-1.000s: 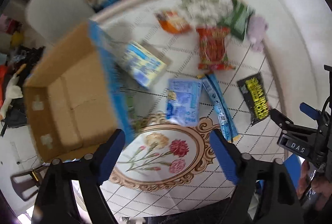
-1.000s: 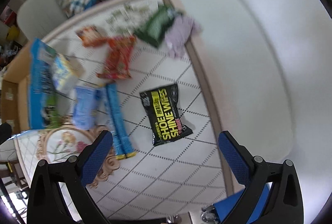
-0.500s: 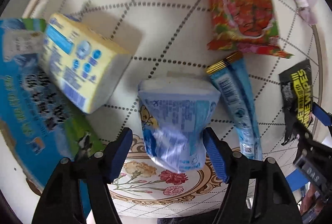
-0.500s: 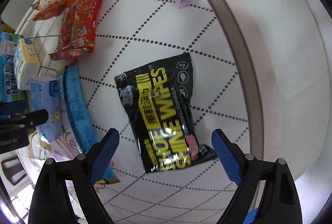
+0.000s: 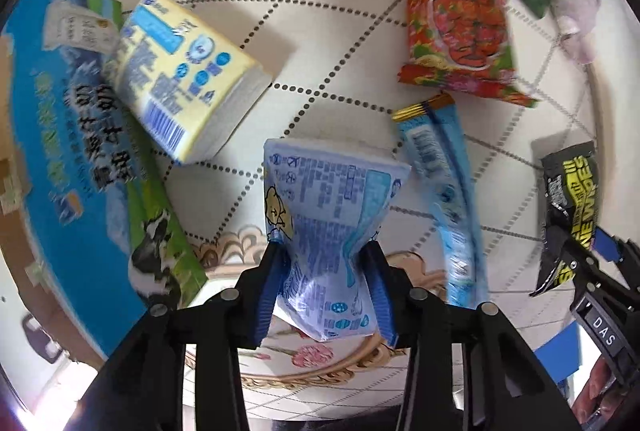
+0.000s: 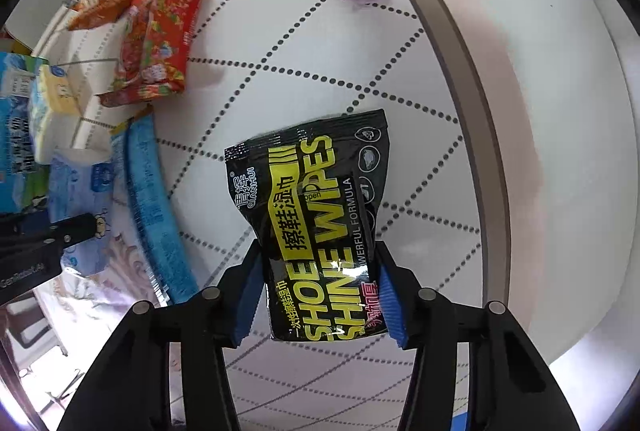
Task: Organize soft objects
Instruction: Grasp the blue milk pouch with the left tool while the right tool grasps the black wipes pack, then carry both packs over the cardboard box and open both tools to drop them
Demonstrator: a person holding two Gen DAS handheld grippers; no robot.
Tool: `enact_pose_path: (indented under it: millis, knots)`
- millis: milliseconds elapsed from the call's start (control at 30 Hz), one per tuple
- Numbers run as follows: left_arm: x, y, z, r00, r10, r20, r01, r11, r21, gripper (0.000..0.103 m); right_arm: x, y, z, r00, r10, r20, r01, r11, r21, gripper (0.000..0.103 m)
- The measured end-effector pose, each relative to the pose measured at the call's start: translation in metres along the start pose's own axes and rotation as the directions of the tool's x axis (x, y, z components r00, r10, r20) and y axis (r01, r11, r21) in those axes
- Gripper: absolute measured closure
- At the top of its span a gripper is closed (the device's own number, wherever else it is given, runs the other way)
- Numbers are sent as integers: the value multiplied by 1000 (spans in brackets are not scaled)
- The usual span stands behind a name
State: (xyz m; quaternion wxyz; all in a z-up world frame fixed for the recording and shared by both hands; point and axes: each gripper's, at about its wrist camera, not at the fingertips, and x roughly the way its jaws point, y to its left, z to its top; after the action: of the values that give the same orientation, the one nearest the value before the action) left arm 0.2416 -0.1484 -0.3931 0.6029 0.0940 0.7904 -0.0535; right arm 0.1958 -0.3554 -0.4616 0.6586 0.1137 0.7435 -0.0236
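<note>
White cloth with dotted diamond lines [image 5: 336, 43] covers the surface in the left wrist view. The left gripper [image 5: 326, 291] is clamped on a pale blue tissue pack [image 5: 324, 227], pinched narrow at 6 o'clock; a yellow tissue pack [image 5: 184, 75] lies at 10 o'clock. In the right wrist view, the right gripper [image 6: 320, 295] is closed against a black shoe wipes pouch [image 6: 316, 227] at 6 o'clock.

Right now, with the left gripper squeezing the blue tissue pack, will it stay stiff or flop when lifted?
Probably soft: the blue pack is pinched to a narrow waist where the left gripper closes on it. The free end fans wide, so it may droop or sway. Its glossy film looks slippery, yet the deep pinch should likely hold it.
</note>
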Motion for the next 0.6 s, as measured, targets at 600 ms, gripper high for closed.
enact_pose_path:
  millis: [600]
  knots:
    - [-176, 109, -64, 916, -145, 373, 203, 972, -120, 73, -175, 115, -29, 954, 241, 178, -201, 956, -214, 50]
